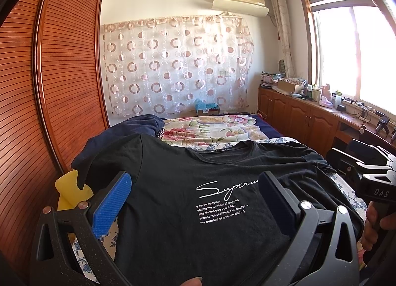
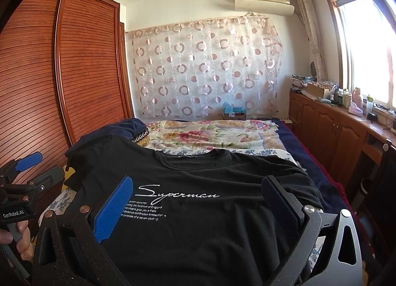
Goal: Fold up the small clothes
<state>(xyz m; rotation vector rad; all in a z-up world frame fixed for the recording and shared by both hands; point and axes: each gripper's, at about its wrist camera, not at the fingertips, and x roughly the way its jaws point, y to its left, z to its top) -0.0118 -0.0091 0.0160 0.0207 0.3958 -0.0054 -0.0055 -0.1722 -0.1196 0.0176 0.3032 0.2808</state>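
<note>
A black T-shirt with white "Superman" script lies flat, front up, on the bed, neckline toward the far end. In the left wrist view my left gripper is open and hovers over the shirt's lower half, blue pads wide apart, nothing between them. In the right wrist view the same T-shirt fills the foreground. My right gripper is open above its lower part, also holding nothing. The shirt's bottom hem is hidden below both gripper frames.
A louvred wooden wardrobe lines the left side of the bed. A floral quilt and a navy garment lie beyond the shirt. Low wooden cabinets with clutter on top run under the window on the right. A yellow object sits at the bed's left edge.
</note>
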